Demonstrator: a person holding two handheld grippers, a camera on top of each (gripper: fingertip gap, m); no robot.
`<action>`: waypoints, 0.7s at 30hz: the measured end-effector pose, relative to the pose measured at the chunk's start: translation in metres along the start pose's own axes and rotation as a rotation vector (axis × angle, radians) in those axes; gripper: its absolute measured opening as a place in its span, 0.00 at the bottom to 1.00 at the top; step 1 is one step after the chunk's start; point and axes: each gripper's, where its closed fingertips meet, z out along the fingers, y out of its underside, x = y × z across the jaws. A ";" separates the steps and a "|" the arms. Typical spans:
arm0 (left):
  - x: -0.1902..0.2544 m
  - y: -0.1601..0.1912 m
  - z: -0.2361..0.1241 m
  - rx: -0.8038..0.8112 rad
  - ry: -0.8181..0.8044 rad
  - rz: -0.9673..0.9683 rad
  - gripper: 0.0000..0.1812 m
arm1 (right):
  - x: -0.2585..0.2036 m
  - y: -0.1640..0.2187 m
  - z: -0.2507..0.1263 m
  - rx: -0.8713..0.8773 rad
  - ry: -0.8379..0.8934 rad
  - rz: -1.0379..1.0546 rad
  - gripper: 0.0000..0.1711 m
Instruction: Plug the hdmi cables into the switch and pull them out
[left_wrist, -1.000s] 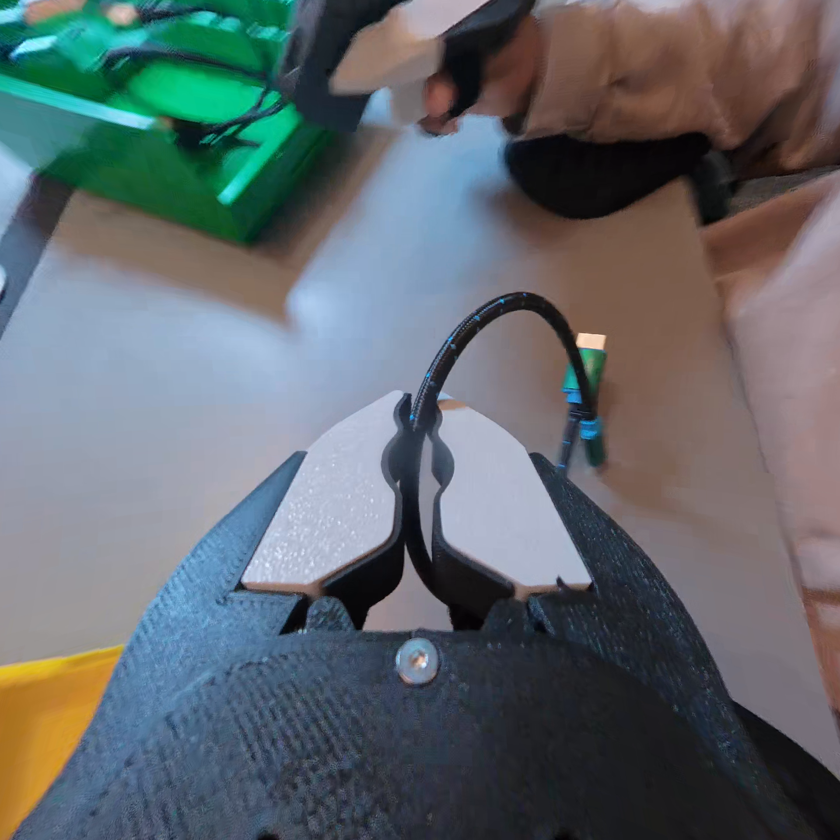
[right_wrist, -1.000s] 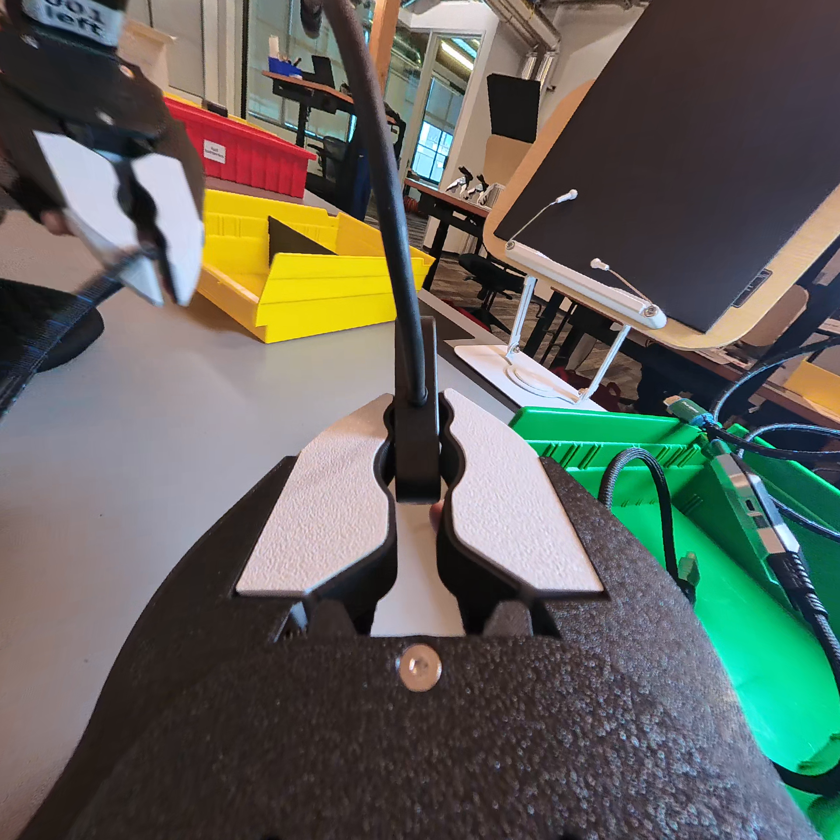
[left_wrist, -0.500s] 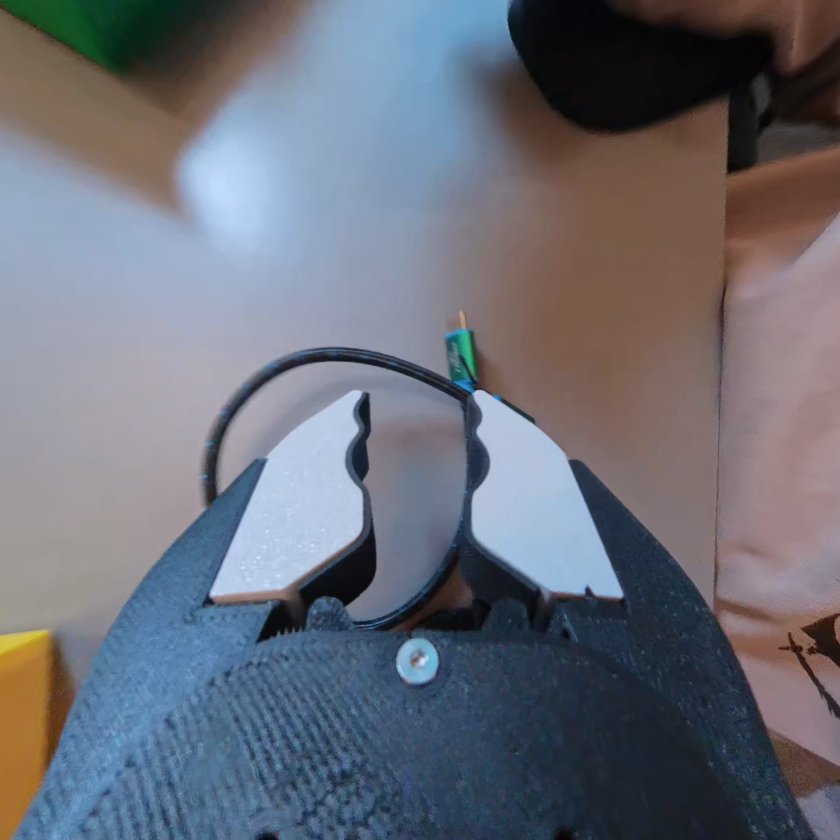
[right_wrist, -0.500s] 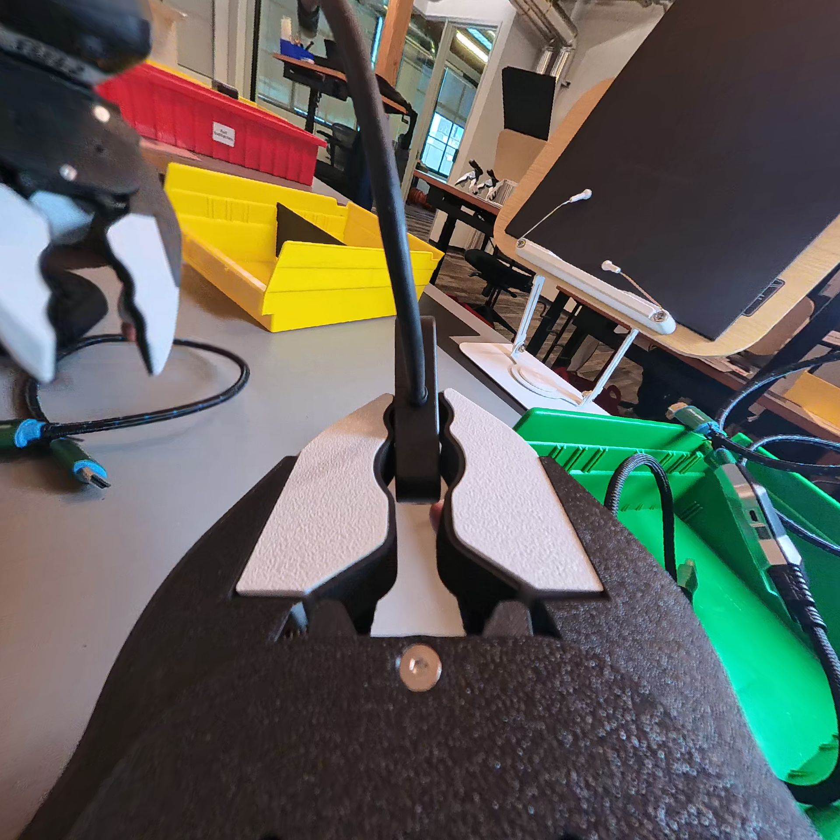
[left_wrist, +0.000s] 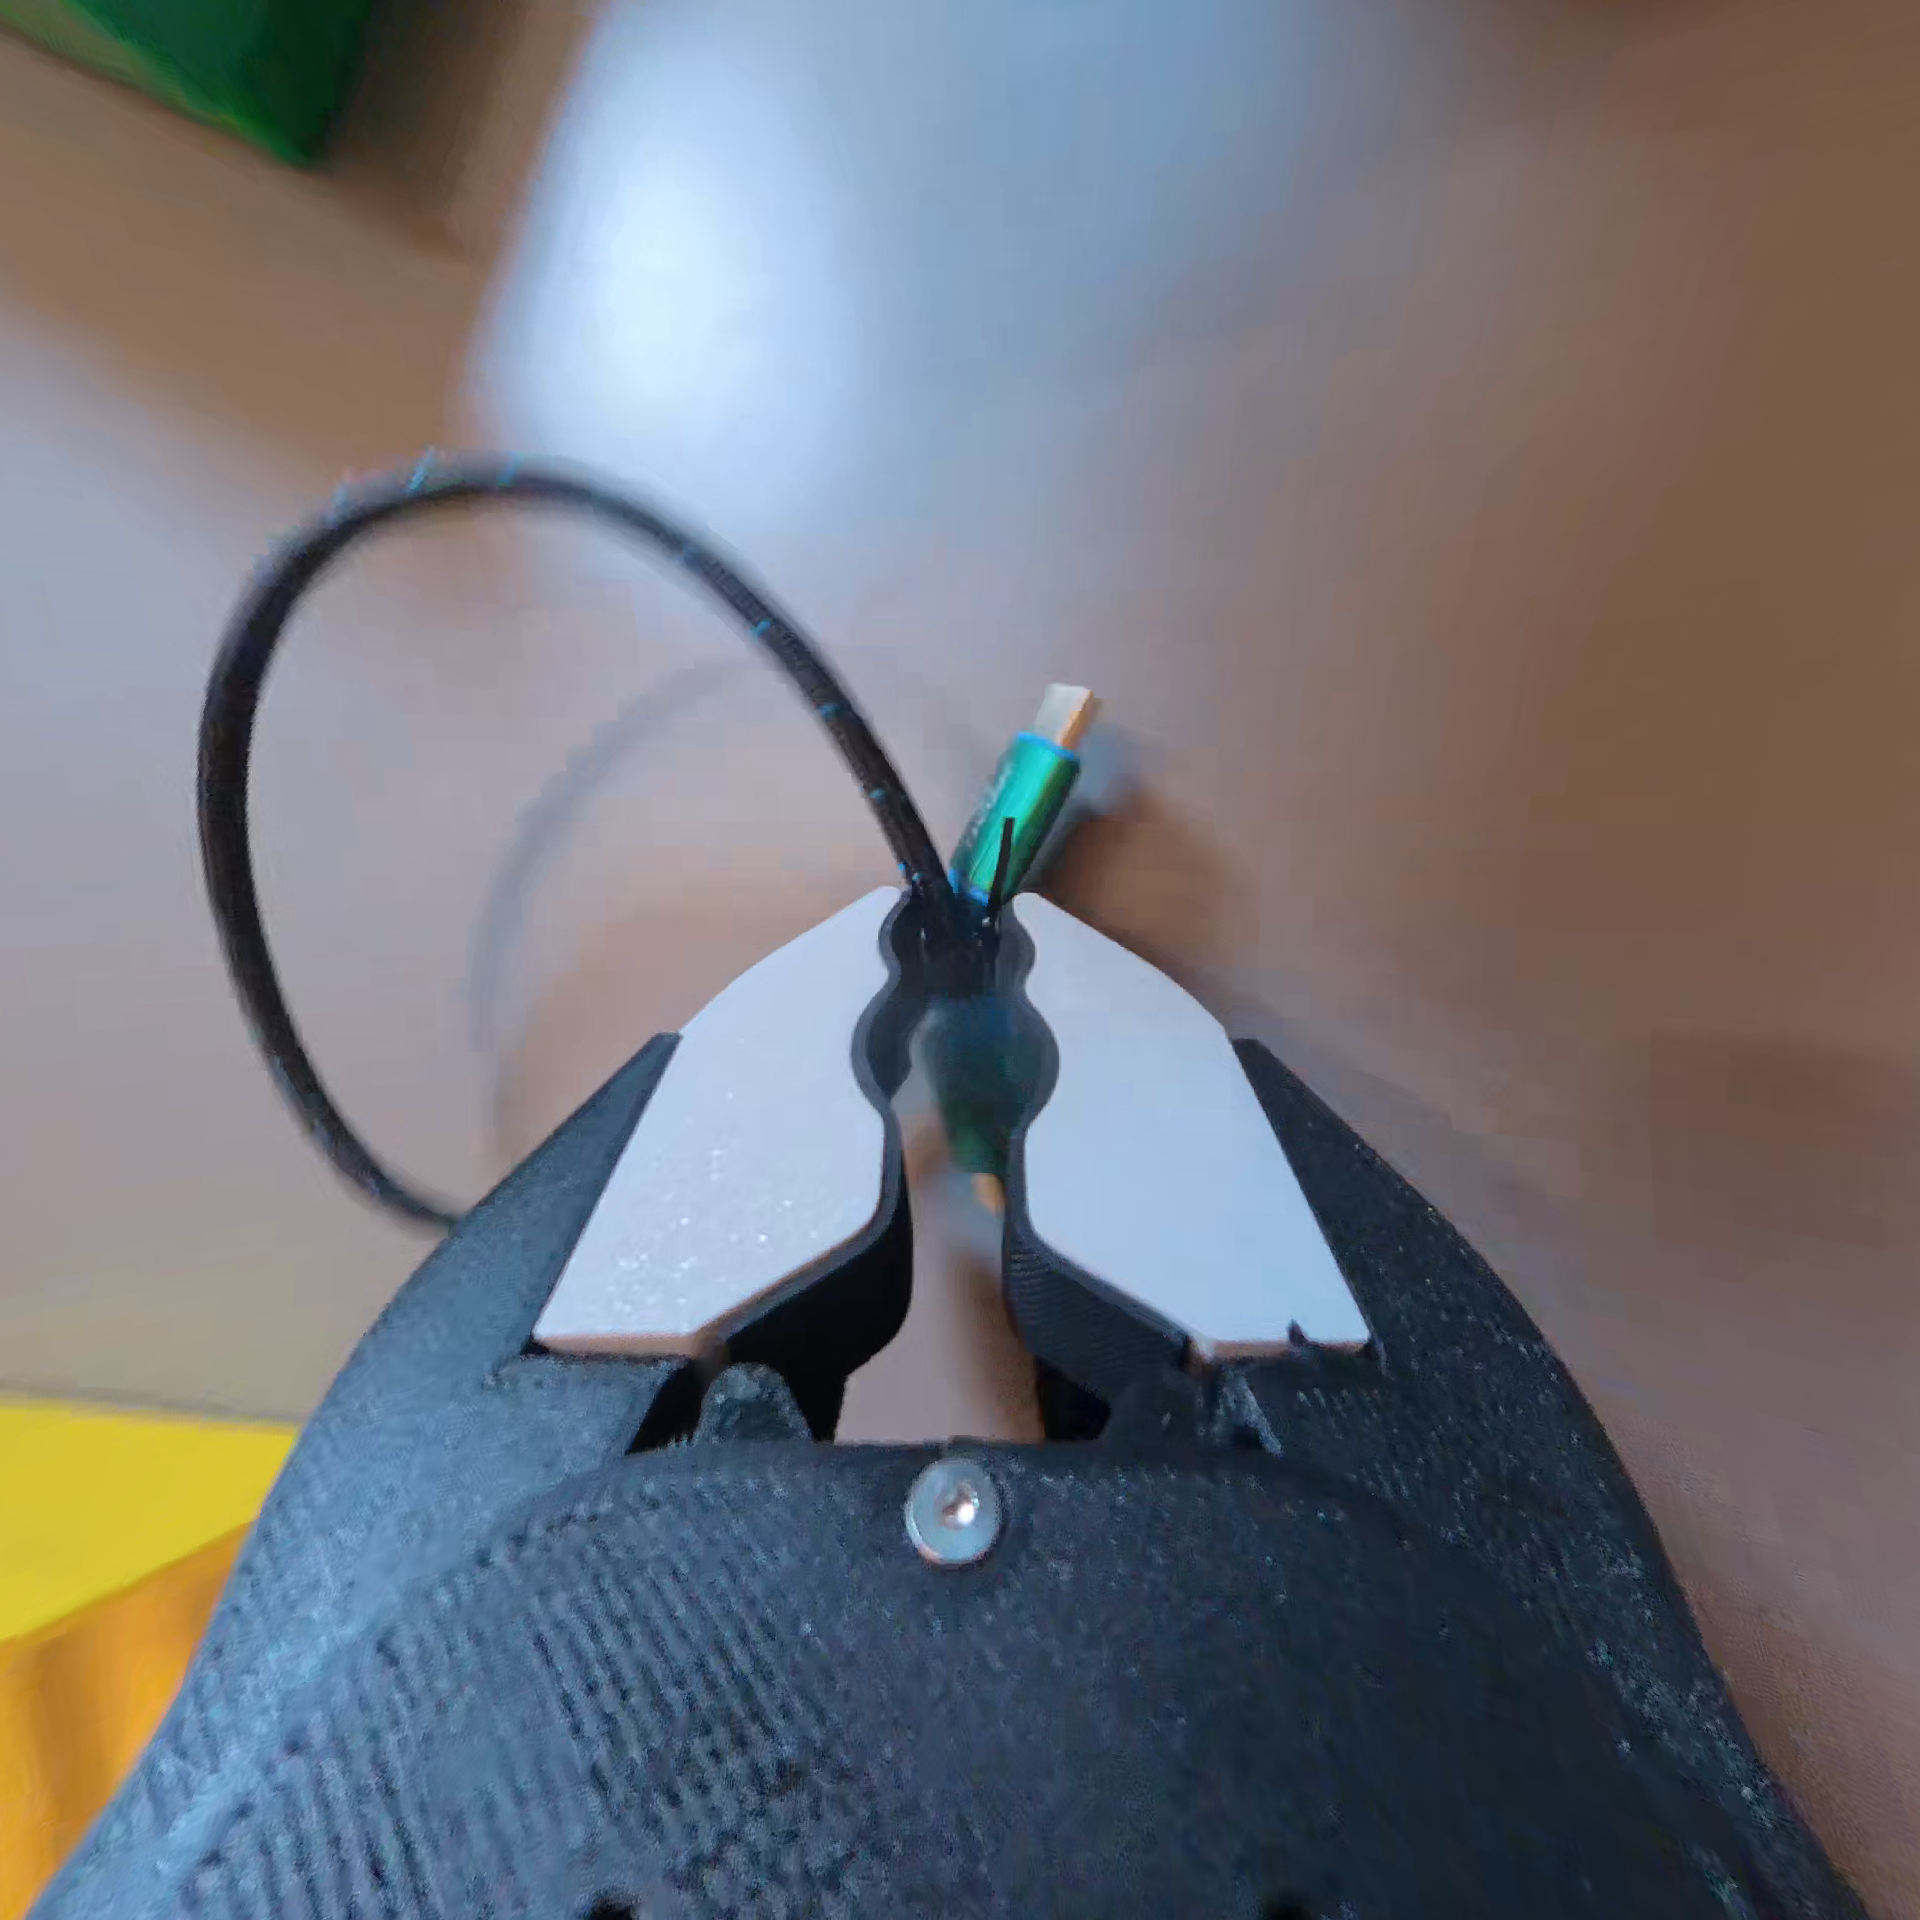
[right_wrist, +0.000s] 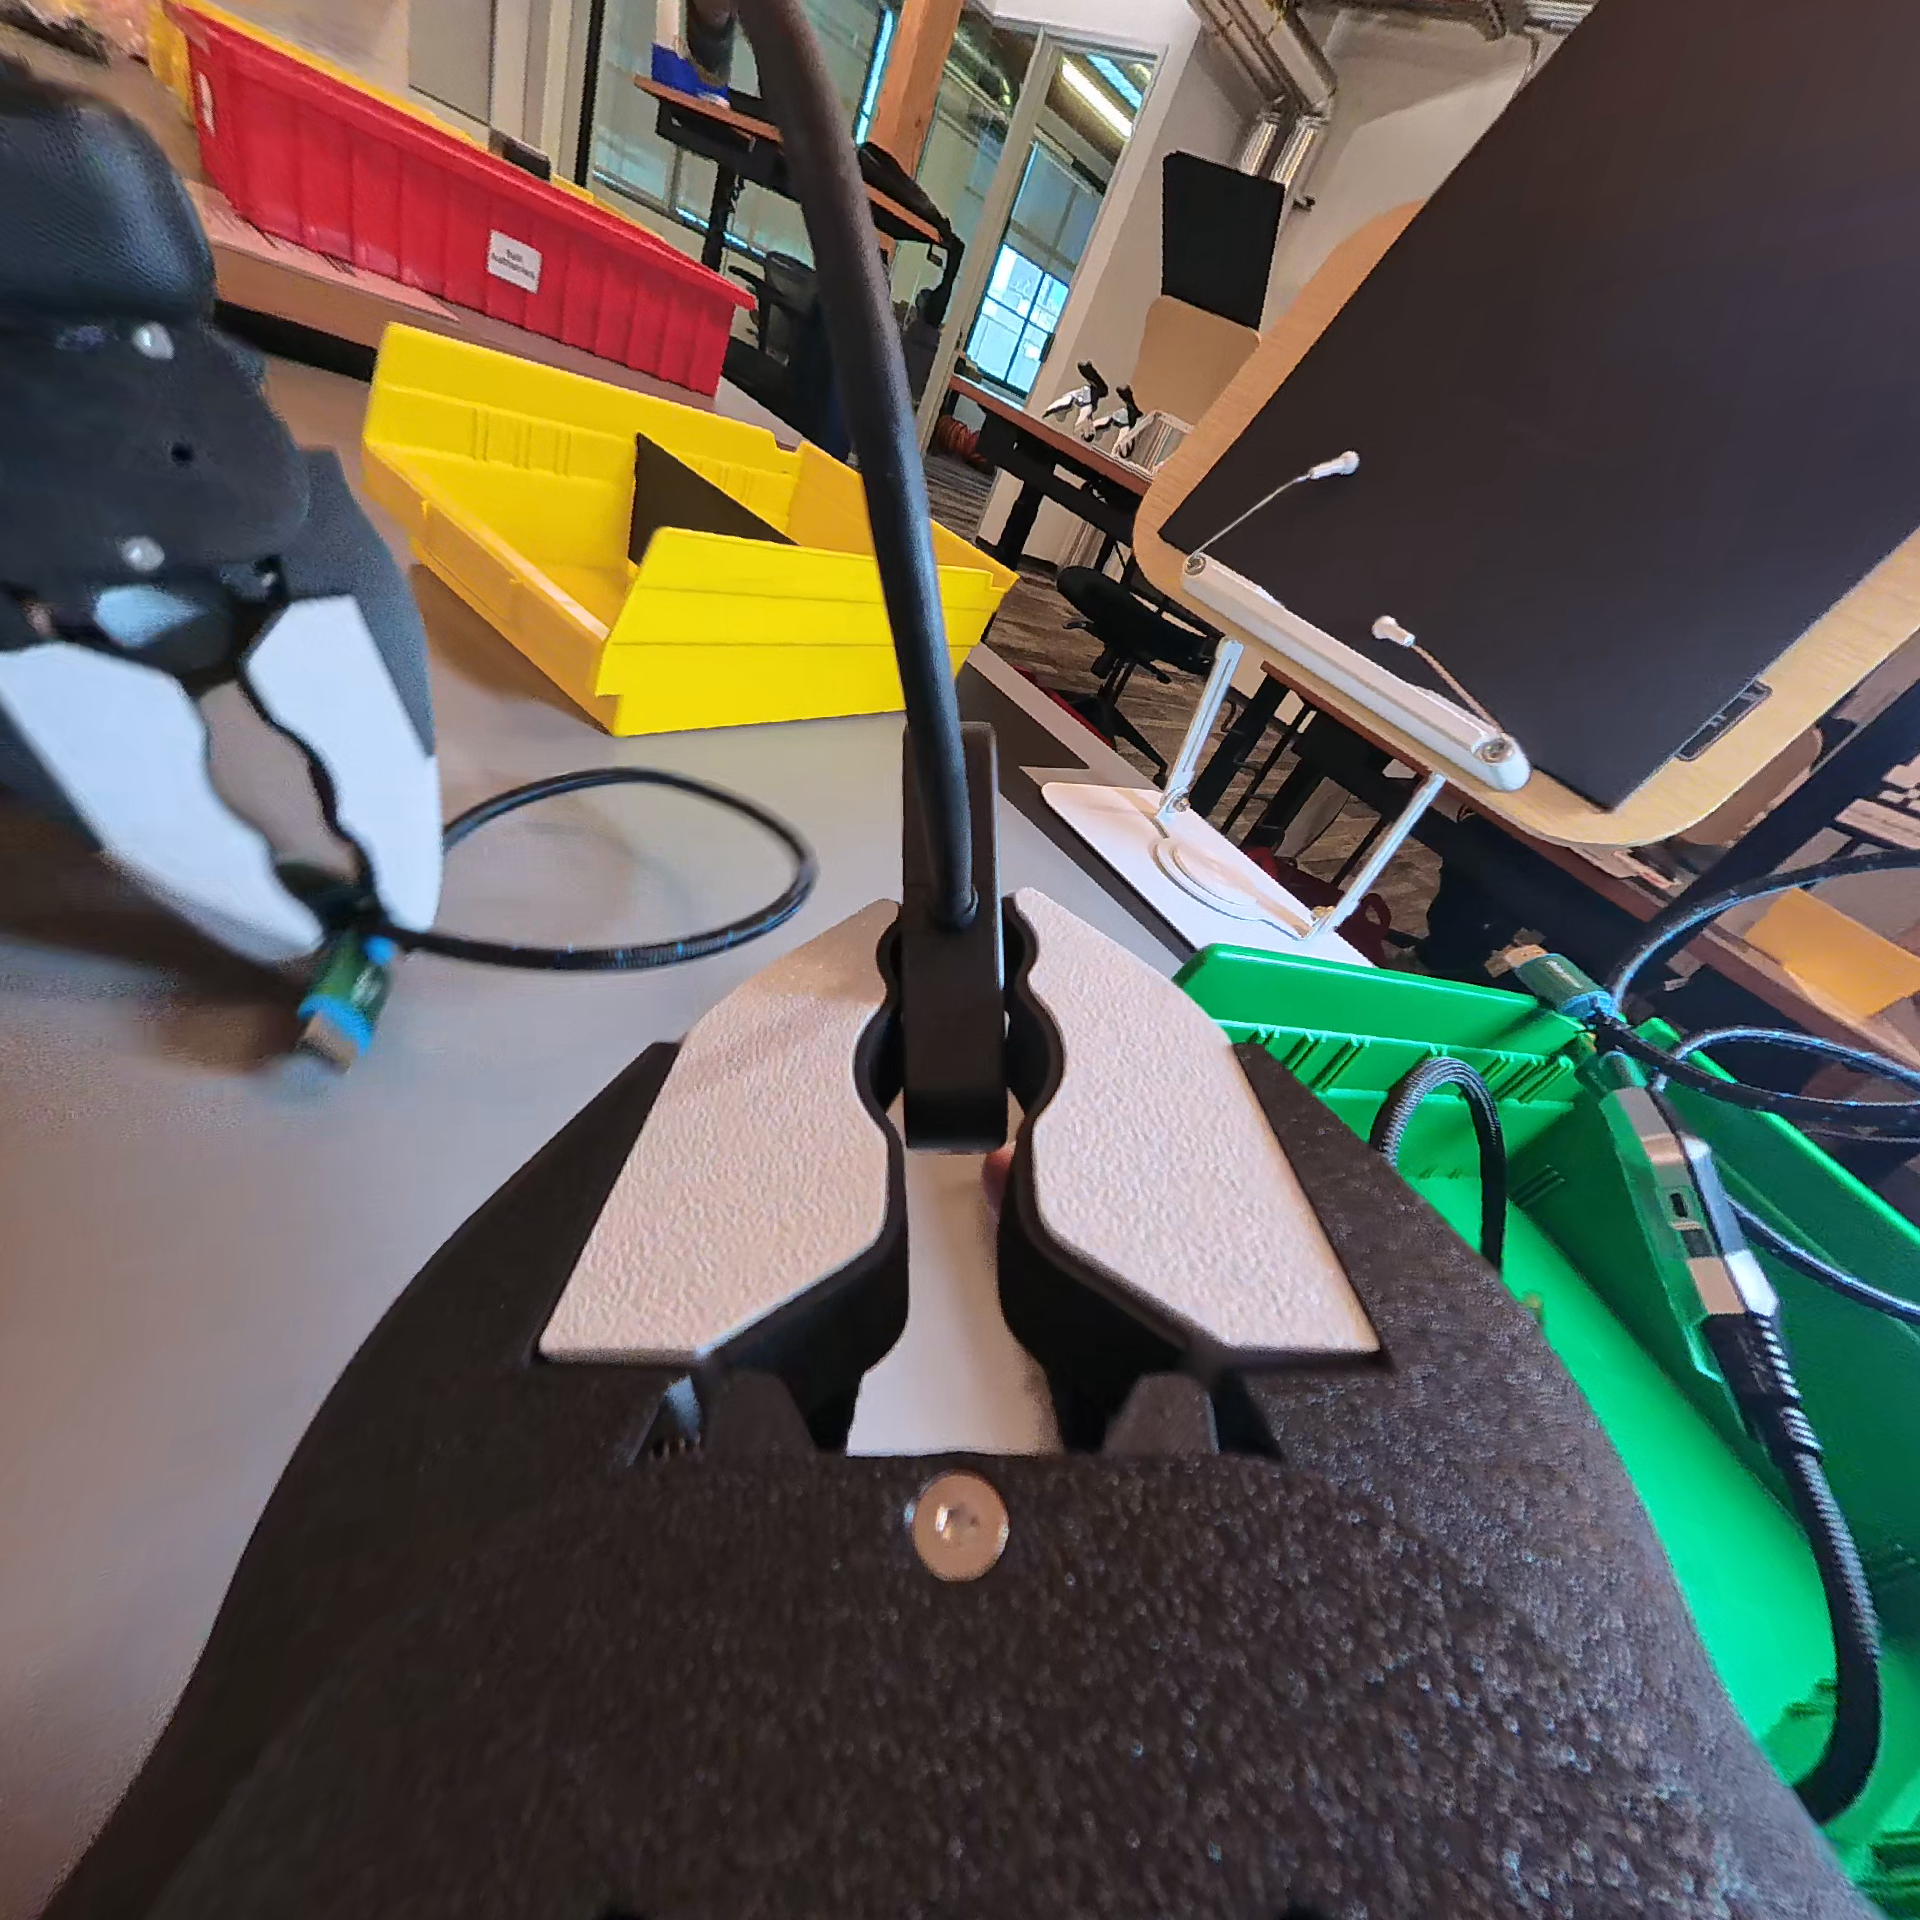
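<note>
The right gripper (right_wrist: 951, 997) is held low over the desk (right_wrist: 156, 1195), angled slightly upward, its pads clamped on the black plug (right_wrist: 951, 1023) of a smooth black cable (right_wrist: 883, 436) that rises out of the tips and curves up out of view. Just to its right sits a green bin (right_wrist: 1621, 1351) holding braided cables and a slim grey switch (right_wrist: 1688, 1236) with a cable plugged into its near end.

Farther off to the left, the left gripper (right_wrist: 343, 914) points steeply down at the desk. Its fingers are pinched on a braided black HDMI cable (left_wrist: 582, 509) flecked with blue, right at the green metallic connector (left_wrist: 1013, 805). That connector sticks out past the fingertips, its gold tip angled up and to the right and, seen from the right wrist view, close above the desk; whether it touches is unclear. A second green connector (left_wrist: 977, 1091) shows between the pads. The cable itself loops out to the left in a wide arc. Beyond lie a yellow bin (right_wrist: 727, 623) and a red bin (right_wrist: 436, 218).
</note>
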 end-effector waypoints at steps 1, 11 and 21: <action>-0.015 0.002 -0.003 0.006 -0.071 0.021 0.08 | 0.000 0.000 0.000 -0.002 0.003 -0.020 0.08; -0.114 -0.005 -0.048 0.063 -0.411 0.014 0.08 | -0.037 0.002 0.005 -0.029 -0.054 -0.412 0.08; -0.065 -0.049 -0.028 0.121 -0.372 0.153 0.08 | -0.067 0.021 0.018 -0.138 -0.094 -0.676 0.08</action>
